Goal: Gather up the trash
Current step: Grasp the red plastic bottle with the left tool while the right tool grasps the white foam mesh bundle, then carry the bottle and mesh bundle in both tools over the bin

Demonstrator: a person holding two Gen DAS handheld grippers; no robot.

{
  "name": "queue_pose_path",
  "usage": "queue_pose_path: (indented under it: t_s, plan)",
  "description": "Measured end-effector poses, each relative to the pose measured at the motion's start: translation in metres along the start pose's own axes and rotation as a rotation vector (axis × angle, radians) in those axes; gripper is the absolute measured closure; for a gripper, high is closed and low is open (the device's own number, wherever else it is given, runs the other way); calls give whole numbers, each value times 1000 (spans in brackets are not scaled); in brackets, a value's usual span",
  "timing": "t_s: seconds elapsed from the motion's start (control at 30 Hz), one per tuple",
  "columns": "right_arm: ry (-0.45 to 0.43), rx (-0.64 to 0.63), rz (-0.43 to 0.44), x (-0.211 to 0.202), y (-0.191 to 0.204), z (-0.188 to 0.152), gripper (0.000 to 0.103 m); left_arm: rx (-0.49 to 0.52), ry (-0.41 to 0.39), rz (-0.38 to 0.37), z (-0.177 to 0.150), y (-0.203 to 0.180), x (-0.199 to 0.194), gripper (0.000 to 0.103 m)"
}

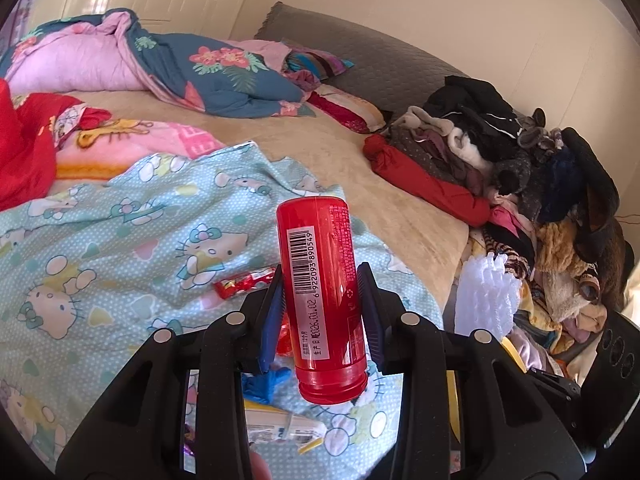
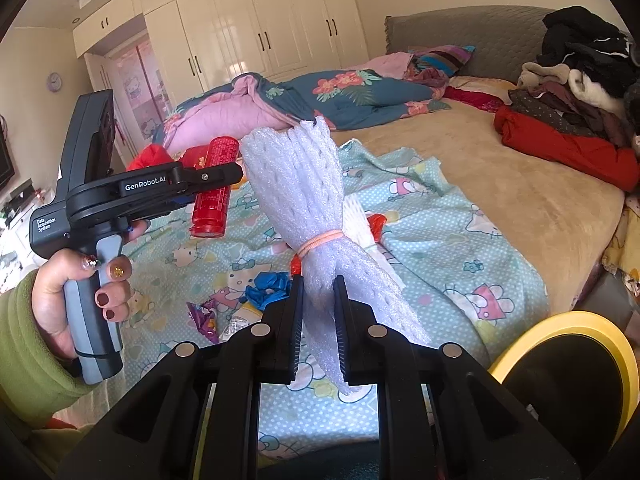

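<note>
My left gripper (image 1: 322, 280) is shut on a red plastic bottle (image 1: 324, 292) with a barcode label and holds it above the bed. It also shows in the right wrist view (image 2: 212, 184). My right gripper (image 2: 318, 284) is shut on a white foam-net bundle (image 2: 304, 192) tied with a pink rubber band. On the Hello Kitty sheet (image 2: 440, 232) below lie a red wrapper (image 1: 240, 285), a blue glove (image 2: 267, 286), a purple wrapper (image 2: 205, 319) and a white tube-like packet (image 1: 280, 428).
A yellow-rimmed bin (image 2: 572, 368) stands at the bed's near right edge. A pile of clothes (image 1: 520, 184) covers the right side of the bed. A floral quilt (image 1: 180, 68) lies at the far side. White wardrobes (image 2: 260, 32) line the back wall.
</note>
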State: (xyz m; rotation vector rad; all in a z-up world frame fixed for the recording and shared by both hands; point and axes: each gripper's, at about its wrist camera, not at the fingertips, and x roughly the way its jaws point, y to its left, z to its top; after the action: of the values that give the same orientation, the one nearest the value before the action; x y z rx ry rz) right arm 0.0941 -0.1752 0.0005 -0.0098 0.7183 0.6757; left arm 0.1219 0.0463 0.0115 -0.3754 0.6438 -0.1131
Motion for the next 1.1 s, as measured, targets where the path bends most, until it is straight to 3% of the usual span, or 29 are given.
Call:
queue_pose_path:
  t_s: [1.1]
  plan:
    - [-114, 150, -96, -64, -64, -24, 89, 144, 24, -108, -12, -88, 6, 75]
